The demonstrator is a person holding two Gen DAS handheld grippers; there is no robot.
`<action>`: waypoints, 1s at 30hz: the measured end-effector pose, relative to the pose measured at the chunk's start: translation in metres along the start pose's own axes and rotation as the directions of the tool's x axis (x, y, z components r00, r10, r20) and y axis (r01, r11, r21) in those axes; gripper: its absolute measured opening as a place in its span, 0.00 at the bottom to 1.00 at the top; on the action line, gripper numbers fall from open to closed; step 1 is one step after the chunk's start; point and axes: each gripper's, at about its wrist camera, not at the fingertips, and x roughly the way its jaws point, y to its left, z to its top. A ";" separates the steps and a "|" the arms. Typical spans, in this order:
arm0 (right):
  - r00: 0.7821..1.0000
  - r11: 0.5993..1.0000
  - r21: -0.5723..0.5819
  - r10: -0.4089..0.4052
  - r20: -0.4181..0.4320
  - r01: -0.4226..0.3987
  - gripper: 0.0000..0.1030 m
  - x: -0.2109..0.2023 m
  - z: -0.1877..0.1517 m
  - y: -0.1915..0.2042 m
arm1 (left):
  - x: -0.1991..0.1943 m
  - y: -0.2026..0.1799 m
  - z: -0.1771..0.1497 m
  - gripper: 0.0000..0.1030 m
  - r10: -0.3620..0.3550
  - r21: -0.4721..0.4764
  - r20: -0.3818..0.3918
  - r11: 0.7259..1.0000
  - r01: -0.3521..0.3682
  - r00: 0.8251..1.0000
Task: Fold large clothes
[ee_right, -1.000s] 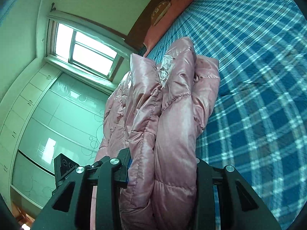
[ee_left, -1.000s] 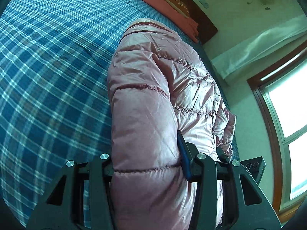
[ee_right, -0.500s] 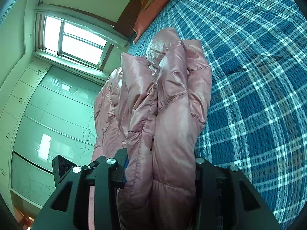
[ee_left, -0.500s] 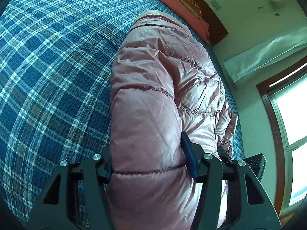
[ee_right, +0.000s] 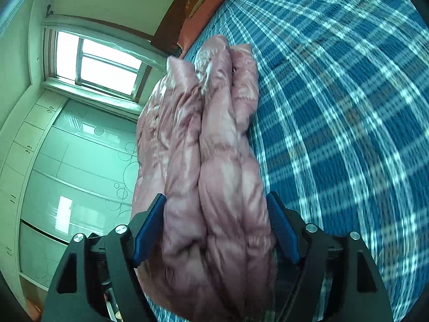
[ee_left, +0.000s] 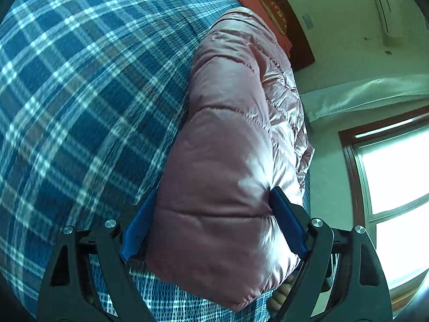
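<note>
A shiny pink puffer jacket lies folded lengthwise on the blue plaid bed cover. Its near end sits between the blue pads of my left gripper, whose jaws are opening; the padding bulges out to both pads without being squeezed. In the right wrist view the bunched, layered end of the jacket rests between the pads of my right gripper, whose jaws are also opening and stand loose around it. The jacket runs along the bed's edge toward the headboard.
A salmon pillow and dark wooden headboard lie at the far end of the bed. A window and pale wardrobe doors stand past the bed's edge. Plaid cover stretches wide beside the jacket.
Both grippers have spread their jaws wide from a tight grip, and the squeezed jacket ends have puffed out. Both hands sank closer to the bed, and the jacket now rests on the cover.
</note>
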 end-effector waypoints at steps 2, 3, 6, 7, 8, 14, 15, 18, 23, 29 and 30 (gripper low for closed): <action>1.000 1.000 -0.011 -0.002 0.001 0.002 0.73 -0.003 -0.009 0.003 | 0.000 0.001 -0.002 0.81 -0.007 -0.001 -0.002 1.000 0.007 1.000; 1.000 1.000 -0.004 0.008 -0.007 -0.008 0.73 -0.003 -0.012 0.004 | 0.000 0.001 -0.002 0.81 -0.013 -0.003 -0.005 1.000 0.013 1.000; 1.000 1.000 -0.006 -0.003 -0.014 0.003 0.59 -0.002 -0.023 0.008 | -0.003 -0.005 -0.006 0.67 -0.010 0.016 0.002 1.000 0.010 1.000; 1.000 1.000 0.003 0.008 -0.027 -0.008 0.49 -0.002 -0.024 0.008 | -0.006 -0.007 -0.007 0.60 -0.012 0.022 0.004 1.000 0.012 1.000; 0.999 1.000 0.013 0.025 -0.030 -0.025 0.38 -0.002 -0.026 0.011 | -0.009 -0.010 -0.009 0.54 -0.007 0.025 0.007 1.000 0.007 1.000; 0.999 0.999 -0.040 0.004 -0.033 -0.006 0.25 -0.009 -0.027 0.018 | -0.012 -0.015 -0.018 0.46 0.039 0.051 0.025 0.998 -0.041 0.999; 0.999 0.999 -0.033 0.005 -0.036 -0.006 0.25 -0.012 -0.032 0.011 | -0.011 -0.012 -0.020 0.46 0.047 0.061 0.029 0.997 -0.049 0.998; 0.999 1.000 -0.012 0.008 -0.039 -0.009 0.25 -0.009 -0.033 0.002 | -0.008 -0.008 -0.021 0.46 0.058 0.078 0.034 0.995 -0.061 0.998; 0.999 1.000 0.012 0.020 -0.040 -0.019 0.25 -0.003 -0.034 -0.007 | -0.005 -0.007 -0.020 0.46 0.070 0.100 0.034 0.992 -0.073 0.997; 0.999 0.999 0.031 0.033 -0.035 -0.032 0.25 -0.002 -0.036 -0.021 | -0.004 -0.006 -0.021 0.46 0.074 0.108 0.045 0.991 -0.078 0.996; 0.999 0.999 0.032 0.032 -0.033 -0.031 0.25 -0.004 -0.036 -0.023 | -0.004 -0.006 -0.021 0.46 0.074 0.105 0.047 0.991 -0.079 0.996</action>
